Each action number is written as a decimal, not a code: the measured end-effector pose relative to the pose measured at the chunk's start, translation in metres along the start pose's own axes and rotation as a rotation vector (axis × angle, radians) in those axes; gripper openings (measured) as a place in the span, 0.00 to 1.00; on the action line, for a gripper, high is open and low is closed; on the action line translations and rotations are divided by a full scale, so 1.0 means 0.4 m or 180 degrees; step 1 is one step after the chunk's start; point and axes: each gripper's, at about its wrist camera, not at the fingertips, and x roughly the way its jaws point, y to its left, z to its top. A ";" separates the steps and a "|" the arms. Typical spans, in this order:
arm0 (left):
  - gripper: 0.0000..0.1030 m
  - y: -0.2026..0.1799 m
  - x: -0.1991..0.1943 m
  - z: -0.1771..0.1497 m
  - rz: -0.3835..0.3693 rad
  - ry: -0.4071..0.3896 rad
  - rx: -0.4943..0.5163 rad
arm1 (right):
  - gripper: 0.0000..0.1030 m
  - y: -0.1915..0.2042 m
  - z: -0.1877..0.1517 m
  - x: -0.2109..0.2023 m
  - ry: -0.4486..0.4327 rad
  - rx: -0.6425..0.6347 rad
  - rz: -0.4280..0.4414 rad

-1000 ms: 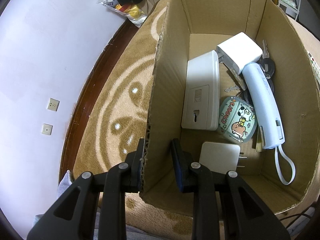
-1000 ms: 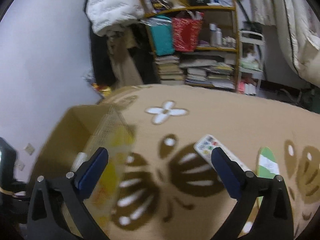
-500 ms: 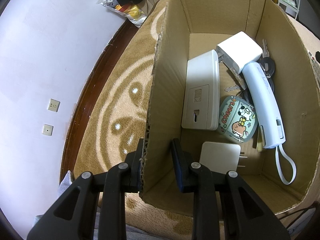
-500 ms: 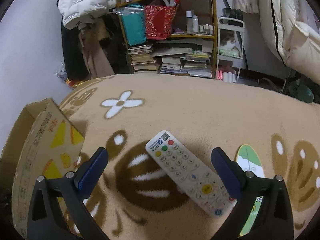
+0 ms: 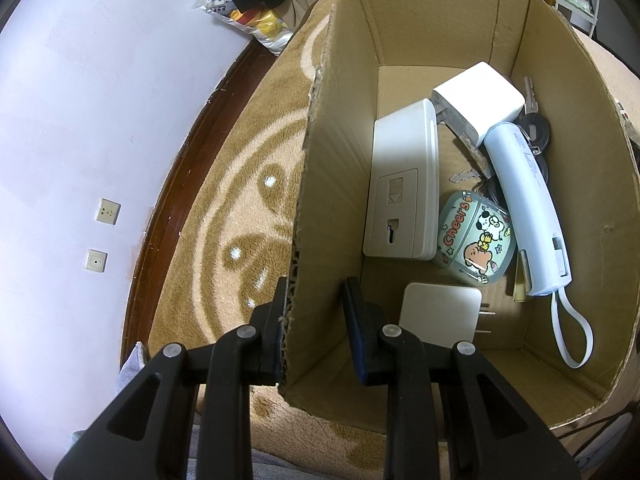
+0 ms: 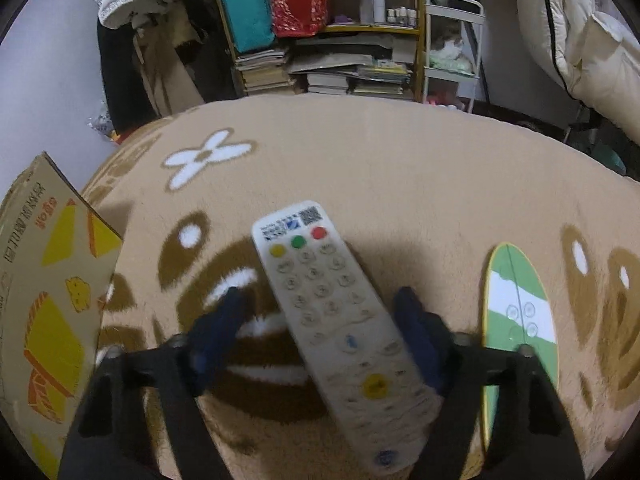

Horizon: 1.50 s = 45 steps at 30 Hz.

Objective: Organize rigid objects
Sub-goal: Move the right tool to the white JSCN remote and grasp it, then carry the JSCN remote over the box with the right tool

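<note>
A white remote (image 6: 336, 312) with coloured buttons lies on the tan rug. My right gripper (image 6: 320, 304) is open around its middle, one blurred finger on each side with a gap to each. My left gripper (image 5: 314, 296) is open and straddles the near left wall of the cardboard box (image 5: 400, 20); its left finger rests against the outside. In the box lie a flat white device (image 5: 404, 184), a white adapter (image 5: 478, 100), a light blue device with a strap (image 5: 524, 208), a cartoon case (image 5: 474, 236), a white plug charger (image 5: 440, 316) and keys (image 5: 534, 128). The box's printed outside (image 6: 44, 280) shows at left.
A green and white oval board (image 6: 520, 312) lies on the rug just right of the remote. A crowded bookshelf (image 6: 340, 40) and hanging clothes stand beyond the rug. A white wall with sockets (image 5: 107, 211) and a dark baseboard run left of the box.
My right gripper has swung away from the box and dropped down over the remote, and its fingers have drawn closer together. The left gripper and the box have stayed put.
</note>
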 end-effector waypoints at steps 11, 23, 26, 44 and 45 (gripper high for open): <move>0.25 0.000 -0.001 0.000 -0.0001 0.0001 0.0000 | 0.42 0.057 -0.015 -0.021 0.0072 -0.0028 -0.0022; 0.25 0.002 -0.001 0.000 0.0001 0.0001 0.0000 | 0.42 0.112 0.017 -0.155 -0.0296 0.0099 0.0400; 0.25 -0.001 -0.001 0.001 0.0000 0.0002 -0.0001 | 0.42 0.141 0.025 -0.196 -0.0392 0.0050 0.0524; 0.25 0.001 -0.001 0.000 0.0007 0.0003 0.0002 | 0.42 0.303 0.003 -0.286 -0.0478 -0.0287 0.1316; 0.25 0.001 -0.001 0.000 0.0006 0.0003 0.0003 | 0.42 0.309 0.001 -0.288 -0.0470 -0.0294 0.1364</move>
